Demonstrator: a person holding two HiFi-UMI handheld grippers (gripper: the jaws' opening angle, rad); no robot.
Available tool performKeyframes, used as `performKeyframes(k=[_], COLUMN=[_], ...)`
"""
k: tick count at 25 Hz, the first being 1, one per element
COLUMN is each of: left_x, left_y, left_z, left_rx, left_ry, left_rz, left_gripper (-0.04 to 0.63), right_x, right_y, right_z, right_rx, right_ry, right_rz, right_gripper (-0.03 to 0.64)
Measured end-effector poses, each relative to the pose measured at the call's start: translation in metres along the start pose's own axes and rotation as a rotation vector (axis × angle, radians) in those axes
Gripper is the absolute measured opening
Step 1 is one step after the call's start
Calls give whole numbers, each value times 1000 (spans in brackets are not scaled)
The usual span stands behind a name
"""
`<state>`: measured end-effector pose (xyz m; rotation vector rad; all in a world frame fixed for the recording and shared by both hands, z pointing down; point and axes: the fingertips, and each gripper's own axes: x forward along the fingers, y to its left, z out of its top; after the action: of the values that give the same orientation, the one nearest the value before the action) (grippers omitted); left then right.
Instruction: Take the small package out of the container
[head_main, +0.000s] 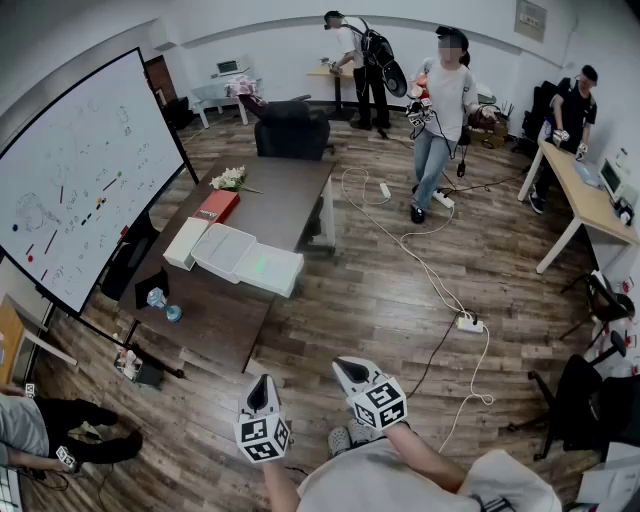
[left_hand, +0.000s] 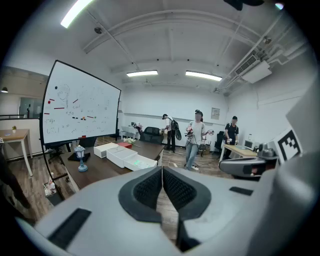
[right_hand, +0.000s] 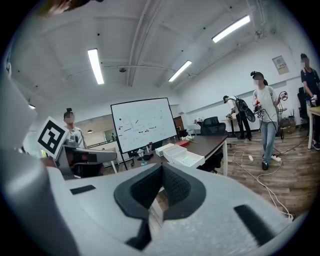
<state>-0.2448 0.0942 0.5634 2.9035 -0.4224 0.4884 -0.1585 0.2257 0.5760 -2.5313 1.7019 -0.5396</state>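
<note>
On one table (head_main: 290, 195) lie three white containers (head_main: 222, 250); left gripper (head_main: 263, 383) and right gripper (head_main: 346, 367) are closed, empty.

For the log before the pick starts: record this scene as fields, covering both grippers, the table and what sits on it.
left gripper: shut, empty, short of the table
right gripper: shut, empty, beside the left one
table: dark top, ahead of the person
white containers: side by side mid-table; the nearest shows a green patch inside
red box: just beyond the containers
flowers: beyond the red box
blue lantern: on the table's whiteboard side
small package: cannot be made out from here
</note>
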Motion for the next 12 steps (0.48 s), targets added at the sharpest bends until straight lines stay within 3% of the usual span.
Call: performKeyframes(k=[12], left_x=[33], left_y=[-16], left_z=[5], left_rx=[14], left_ry=[31], left_rz=[-15], left_gripper=[8], right_x=[1], right_y=[-31], right_z=[6], right_rx=[-24], right_ry=[11], right_rz=[-31], right_gripper=[-9])
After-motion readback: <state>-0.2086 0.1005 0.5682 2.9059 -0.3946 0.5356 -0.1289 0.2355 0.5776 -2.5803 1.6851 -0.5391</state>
